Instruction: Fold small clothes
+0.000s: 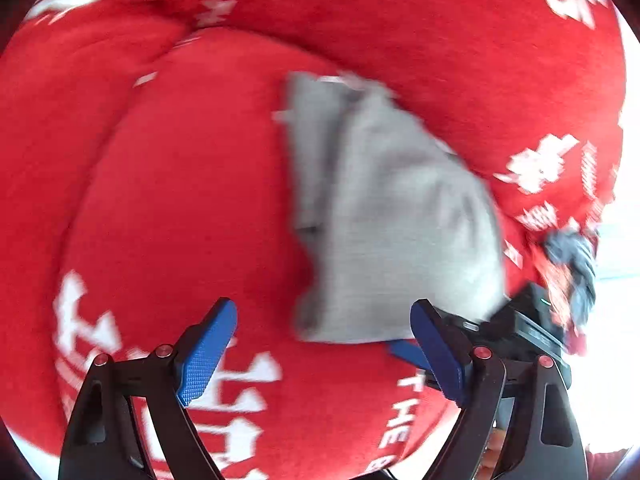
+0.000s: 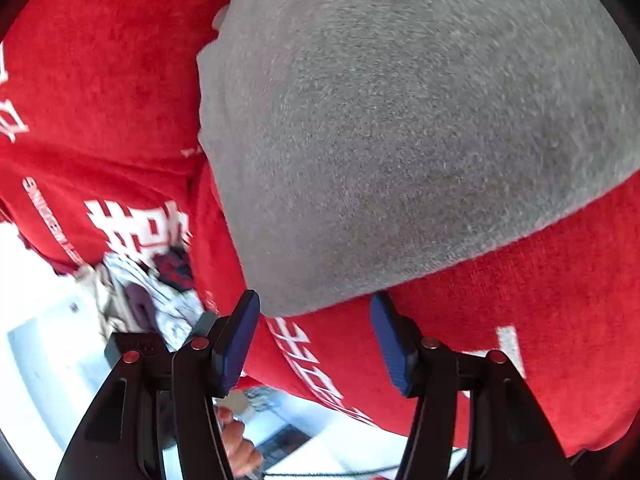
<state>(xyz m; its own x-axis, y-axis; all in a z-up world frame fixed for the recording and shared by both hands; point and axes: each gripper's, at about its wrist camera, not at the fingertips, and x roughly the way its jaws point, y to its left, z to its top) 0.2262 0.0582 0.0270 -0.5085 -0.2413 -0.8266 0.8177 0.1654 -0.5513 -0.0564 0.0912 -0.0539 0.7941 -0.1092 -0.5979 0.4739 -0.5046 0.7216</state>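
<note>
Grey garment (image 1: 384, 216) lies on red blanket (image 1: 168, 184), both claws open.

Small garment (image 1: 384, 208) on printed blanket (image 1: 180, 200); clothes pile (image 2: 148, 300) at blanket's edge

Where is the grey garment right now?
The grey garment lies on the red printed blanket, right of centre in the left wrist view, ahead of the open left gripper. In the right wrist view it fills the upper right, just beyond the right gripper.

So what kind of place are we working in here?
Probably a home laundry-folding spot: a grey garment lies on a red printed blanket, with a heap of mixed clothes waiting at its edge.
</note>
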